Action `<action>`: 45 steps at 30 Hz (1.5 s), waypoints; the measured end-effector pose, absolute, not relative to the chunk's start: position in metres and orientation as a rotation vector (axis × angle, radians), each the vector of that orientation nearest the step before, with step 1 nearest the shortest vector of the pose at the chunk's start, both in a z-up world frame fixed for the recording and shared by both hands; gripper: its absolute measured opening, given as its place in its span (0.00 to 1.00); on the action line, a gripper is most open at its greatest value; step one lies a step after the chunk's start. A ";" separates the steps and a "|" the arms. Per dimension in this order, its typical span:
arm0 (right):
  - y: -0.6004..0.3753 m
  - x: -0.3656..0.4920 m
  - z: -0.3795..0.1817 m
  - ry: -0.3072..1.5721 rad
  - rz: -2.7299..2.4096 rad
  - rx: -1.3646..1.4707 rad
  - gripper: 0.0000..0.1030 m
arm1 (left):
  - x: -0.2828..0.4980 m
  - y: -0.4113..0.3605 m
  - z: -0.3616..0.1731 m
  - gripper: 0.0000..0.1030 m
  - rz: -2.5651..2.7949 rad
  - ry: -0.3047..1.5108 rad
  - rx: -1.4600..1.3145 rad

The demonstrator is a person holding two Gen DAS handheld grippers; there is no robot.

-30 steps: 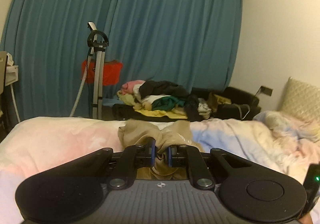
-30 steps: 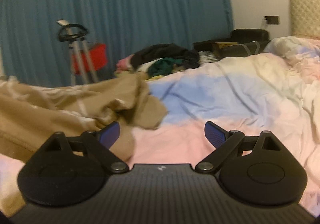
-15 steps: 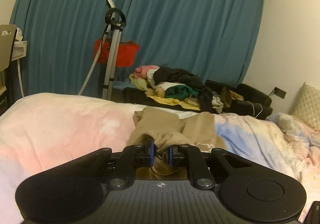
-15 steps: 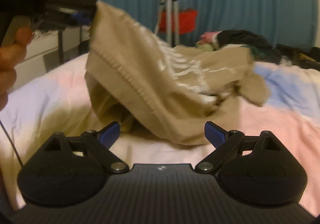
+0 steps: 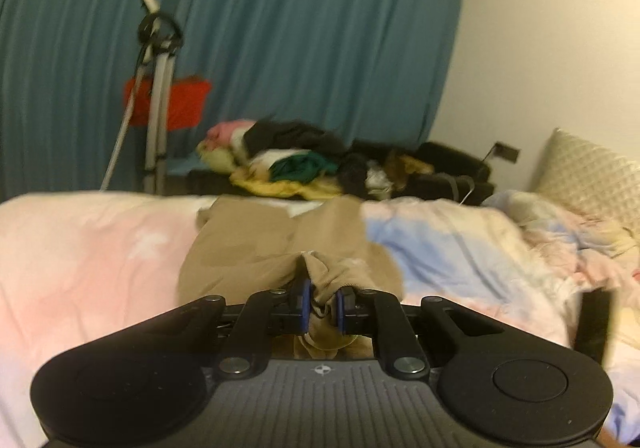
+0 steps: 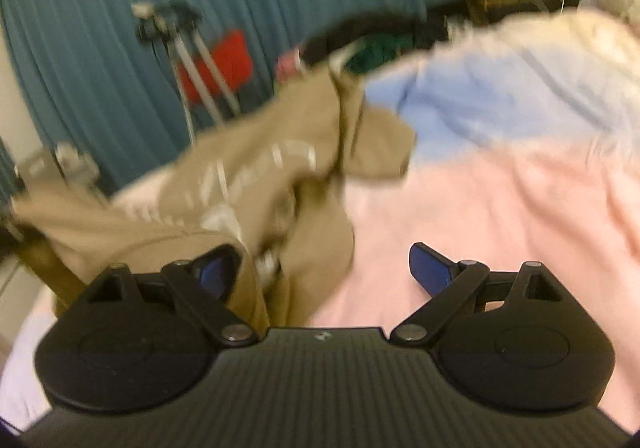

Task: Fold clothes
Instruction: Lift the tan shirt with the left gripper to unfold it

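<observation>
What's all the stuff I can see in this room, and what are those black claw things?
Garment: one, tan, spread on the bed, one bunched edge pinched in the left claw.
Duvet: one, pink, blue and cream, covering the bed.
Clothes pile: one, mixed colours, on dark furniture past the bed.
Curtain: one, teal, across the back wall.
Tripod: one, silver, before the curtain.
Red thing: one, behind the tripod; too blurred to name.
Pillow: one, cream, quilted, far right.
Socket: one, dark, on the wall.
Left gripper: hand-held, black with blue pads, shut on the garment.
Right gripper: same kind, open over garment and duvet.
</observation>
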State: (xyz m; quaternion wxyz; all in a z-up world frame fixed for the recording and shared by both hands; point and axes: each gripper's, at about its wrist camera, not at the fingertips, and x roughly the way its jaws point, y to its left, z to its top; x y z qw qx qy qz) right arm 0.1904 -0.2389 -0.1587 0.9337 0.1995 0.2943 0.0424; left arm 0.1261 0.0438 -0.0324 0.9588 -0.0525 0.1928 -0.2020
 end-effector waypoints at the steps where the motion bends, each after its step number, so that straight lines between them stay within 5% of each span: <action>1: -0.235 0.192 -0.164 0.638 0.094 0.414 0.90 | 0.122 0.045 -0.030 0.12 -0.412 0.372 -0.119; 7: -0.223 0.181 -0.163 0.650 0.116 0.311 0.90 | 0.104 0.070 -0.009 0.12 -0.399 0.286 -0.246; 22: -0.257 0.069 -0.077 -0.071 -0.194 0.206 0.91 | 0.041 0.111 0.023 0.13 -0.539 0.165 -0.443; 25: -0.260 0.092 -0.083 0.077 -0.126 0.213 0.90 | 0.055 0.117 0.020 0.13 -0.492 0.225 -0.455; 30: -0.289 0.173 -0.158 0.667 -0.033 0.498 0.90 | 0.090 0.122 0.002 0.13 -0.412 0.400 -0.483; 36: -0.282 0.178 -0.155 0.589 -0.092 0.419 0.90 | 0.120 0.118 -0.014 0.17 -0.272 0.491 -0.408; 39: -0.289 0.161 -0.135 0.439 -0.102 0.429 0.90 | 0.146 0.116 -0.022 0.24 -0.212 0.551 -0.361; 45: -0.294 0.149 -0.120 0.318 -0.109 0.445 0.90 | 0.178 0.116 -0.050 0.68 -0.193 0.780 -0.267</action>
